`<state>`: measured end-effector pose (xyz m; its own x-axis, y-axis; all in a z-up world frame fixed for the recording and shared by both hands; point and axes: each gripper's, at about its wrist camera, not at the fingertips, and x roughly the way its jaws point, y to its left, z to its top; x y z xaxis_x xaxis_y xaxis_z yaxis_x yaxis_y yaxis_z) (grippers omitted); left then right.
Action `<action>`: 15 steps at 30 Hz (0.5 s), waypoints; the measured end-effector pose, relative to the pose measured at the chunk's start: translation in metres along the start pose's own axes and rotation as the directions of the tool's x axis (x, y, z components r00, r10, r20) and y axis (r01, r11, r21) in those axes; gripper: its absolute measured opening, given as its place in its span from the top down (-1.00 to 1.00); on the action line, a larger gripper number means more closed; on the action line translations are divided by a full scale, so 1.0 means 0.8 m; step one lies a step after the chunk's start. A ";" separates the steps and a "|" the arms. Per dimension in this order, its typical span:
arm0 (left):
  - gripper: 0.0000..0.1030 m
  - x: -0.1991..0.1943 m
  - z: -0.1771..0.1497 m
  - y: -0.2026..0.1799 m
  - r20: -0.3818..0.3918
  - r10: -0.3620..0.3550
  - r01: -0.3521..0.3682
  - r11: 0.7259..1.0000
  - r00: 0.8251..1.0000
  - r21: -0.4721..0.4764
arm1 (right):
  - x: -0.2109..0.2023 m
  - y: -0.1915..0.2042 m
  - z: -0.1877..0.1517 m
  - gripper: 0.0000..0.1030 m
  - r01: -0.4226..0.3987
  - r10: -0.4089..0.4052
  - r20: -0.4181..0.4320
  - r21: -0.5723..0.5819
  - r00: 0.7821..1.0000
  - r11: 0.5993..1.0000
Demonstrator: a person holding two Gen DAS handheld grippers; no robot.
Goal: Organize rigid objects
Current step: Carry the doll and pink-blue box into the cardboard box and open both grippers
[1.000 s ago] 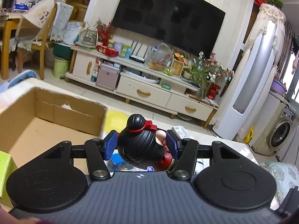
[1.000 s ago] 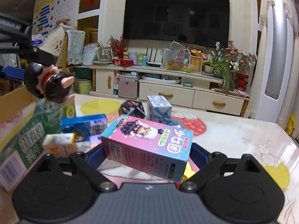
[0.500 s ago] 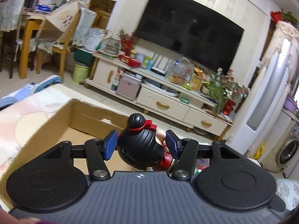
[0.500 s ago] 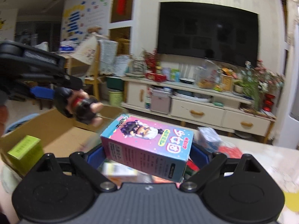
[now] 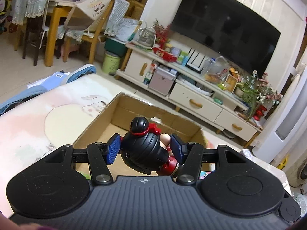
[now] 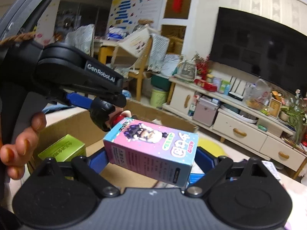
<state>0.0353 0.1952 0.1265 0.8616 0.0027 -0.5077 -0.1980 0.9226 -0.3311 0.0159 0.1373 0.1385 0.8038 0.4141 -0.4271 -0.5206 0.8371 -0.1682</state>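
Observation:
My left gripper (image 5: pixel 145 149) is shut on a black-haired toy figure (image 5: pixel 144 151) with a red band, held above the open cardboard box (image 5: pixel 115 113). In the right wrist view the left gripper (image 6: pixel 107 103) and its figure (image 6: pixel 101 115) hang over the same box (image 6: pixel 63 124). My right gripper (image 6: pixel 151 157) is shut on a pink and blue toy carton (image 6: pixel 153 149), held level just above the box's near side. A green carton (image 6: pixel 63 149) lies inside the box at the left.
The box stands on a table with a pale cartoon cloth (image 5: pixel 48 115). More small cartons (image 5: pixel 247 153) lie on the table to the right. A TV cabinet (image 5: pixel 191 95), chairs (image 5: pixel 38 19) and a dining table stand beyond.
Both grippers have moved left with their loads, from over the loose cartons to above the cardboard box. Both grips are unchanged.

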 end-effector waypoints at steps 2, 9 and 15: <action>-0.34 0.000 -0.001 0.000 -0.011 0.011 -0.011 1.000 1.000 0.002 | 0.007 0.003 -0.001 -0.82 -0.012 0.012 -0.016 -0.005 1.000 1.000; -0.35 -0.003 -0.004 0.000 -0.048 0.052 -0.051 0.999 0.997 0.019 | 0.023 0.015 -0.003 -0.82 -0.034 0.033 -0.058 -0.028 0.998 0.999; -0.66 -0.010 -0.004 -0.001 -0.028 0.089 -0.087 0.995 0.996 0.051 | 0.025 0.027 -0.010 -0.98 -0.017 0.014 -0.058 -0.058 0.998 0.998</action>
<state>0.0272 0.1930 0.1284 0.8272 0.0735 -0.5571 -0.2483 0.9372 -0.2451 0.0183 0.1607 0.1195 0.7782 0.4042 -0.4805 -0.5504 0.8075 -0.2121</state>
